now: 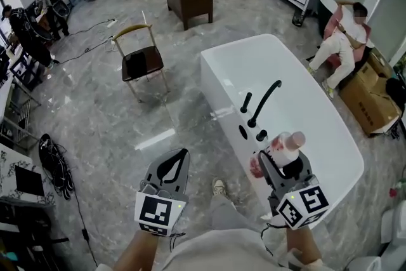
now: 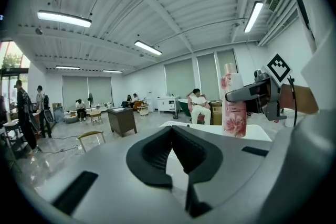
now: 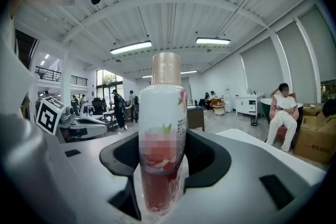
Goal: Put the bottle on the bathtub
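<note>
Right gripper (image 3: 163, 168) was clamped on the bottle (image 3: 163, 113), jaws part-spread around its lower body. Bottle stood upright, cap up. In the head view it was held over the near rim of the white bathtub (image 1: 212, 70), close to the black faucet (image 1: 263, 101). Left gripper (image 2: 172, 136) had its jaws together at the tips, empty, left of the tub over the floor (image 1: 95, 111). A chair (image 1: 143, 63) stood beyond.

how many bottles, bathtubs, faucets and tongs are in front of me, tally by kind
bottle: 1
bathtub: 1
faucet: 1
tongs: 2, left tongs and right tongs
total: 5
</note>
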Demonstrator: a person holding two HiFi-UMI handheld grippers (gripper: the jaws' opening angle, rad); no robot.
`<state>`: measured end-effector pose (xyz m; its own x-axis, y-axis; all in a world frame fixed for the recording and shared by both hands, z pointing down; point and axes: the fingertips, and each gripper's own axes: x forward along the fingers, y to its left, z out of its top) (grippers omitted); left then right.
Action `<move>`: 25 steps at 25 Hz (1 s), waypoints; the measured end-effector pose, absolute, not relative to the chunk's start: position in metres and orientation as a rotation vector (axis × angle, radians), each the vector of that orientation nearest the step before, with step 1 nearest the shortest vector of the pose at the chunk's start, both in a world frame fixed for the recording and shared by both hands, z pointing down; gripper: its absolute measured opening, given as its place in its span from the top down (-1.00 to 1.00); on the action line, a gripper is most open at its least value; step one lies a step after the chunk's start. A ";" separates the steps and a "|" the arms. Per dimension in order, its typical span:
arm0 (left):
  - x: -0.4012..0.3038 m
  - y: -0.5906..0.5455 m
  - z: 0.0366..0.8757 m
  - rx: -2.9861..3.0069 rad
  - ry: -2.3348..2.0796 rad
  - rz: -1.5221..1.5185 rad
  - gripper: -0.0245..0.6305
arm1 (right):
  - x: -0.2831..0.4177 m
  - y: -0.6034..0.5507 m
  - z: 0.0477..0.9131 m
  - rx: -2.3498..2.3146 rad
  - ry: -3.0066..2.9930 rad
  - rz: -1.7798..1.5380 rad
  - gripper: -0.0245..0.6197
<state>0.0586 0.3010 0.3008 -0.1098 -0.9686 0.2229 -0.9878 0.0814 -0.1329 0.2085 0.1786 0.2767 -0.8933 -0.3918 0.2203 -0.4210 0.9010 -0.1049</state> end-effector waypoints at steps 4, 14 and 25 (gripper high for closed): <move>0.031 0.232 0.284 2.013 -2.296 0.317 0.86 | 0.180 0.118 0.285 0.614 -2.867 0.275 0.12; -0.006 0.099 0.316 2.115 -2.148 0.504 0.86 | 0.145 -0.004 0.313 0.763 -2.829 0.379 0.13; -0.029 -0.004 0.353 2.367 -1.847 0.510 0.86 | 0.104 -0.053 0.342 1.017 -2.749 0.382 0.13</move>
